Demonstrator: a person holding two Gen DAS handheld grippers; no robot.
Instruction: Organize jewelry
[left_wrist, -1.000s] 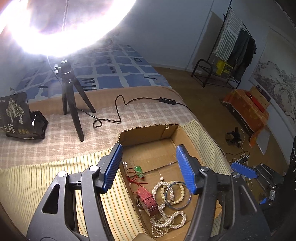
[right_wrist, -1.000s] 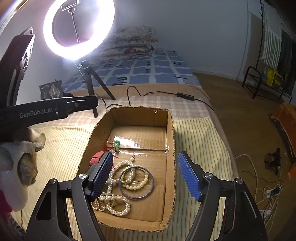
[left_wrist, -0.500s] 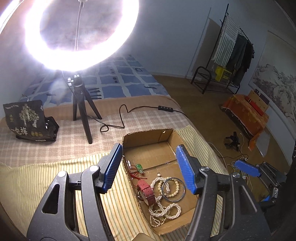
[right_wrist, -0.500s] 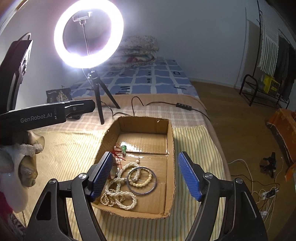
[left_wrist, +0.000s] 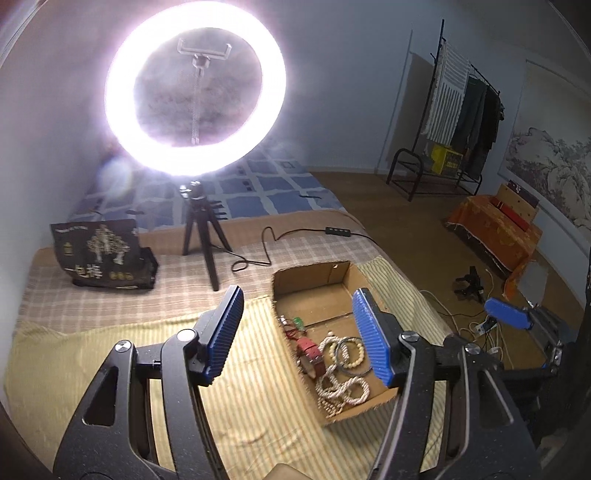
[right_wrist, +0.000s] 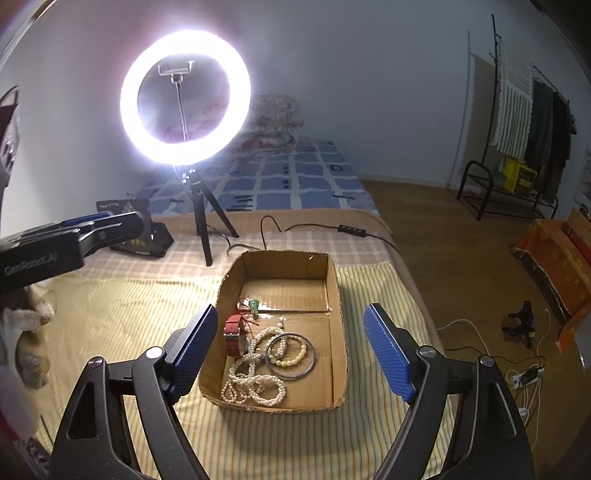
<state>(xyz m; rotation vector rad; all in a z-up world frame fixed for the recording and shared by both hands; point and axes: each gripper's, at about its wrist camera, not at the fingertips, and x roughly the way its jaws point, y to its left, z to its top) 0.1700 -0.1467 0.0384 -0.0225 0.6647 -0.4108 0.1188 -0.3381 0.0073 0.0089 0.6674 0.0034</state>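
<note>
One bed (right_wrist: 110, 332) carried the whole arrangement, covered with one yellow striped cloth (right_wrist: 122, 317) in front and a plaid sheet behind it. One lit ring light (right_wrist: 184, 98) stood on one black tripod (right_wrist: 203, 221) at the far side, with one black bag (left_wrist: 103, 254) lying to its left. One open cardboard box (right_wrist: 334, 295) rested on the striped cloth.

Two hand-held grippers were present. The left hand-held gripper (left_wrist: 297, 334) hung above the box's left edge; its jaws were apart and opening, with nothing between them. The right hand-held gripper (right_wrist: 291, 349) hung over the box's near half; its jaws were also apart and opening, holding nothing.

All the jewelry lay inside the box, on its floor:
- one long white pearl strand (right_wrist: 255, 384), coiled at the near left;
- one dark bangle (right_wrist: 291, 356), encircling one pale bead bracelet (right_wrist: 291, 352);
- one red watch strap (right_wrist: 233, 334) at the left wall;
- one small green item (right_wrist: 254, 304) with red cord, towards the middle.
</note>
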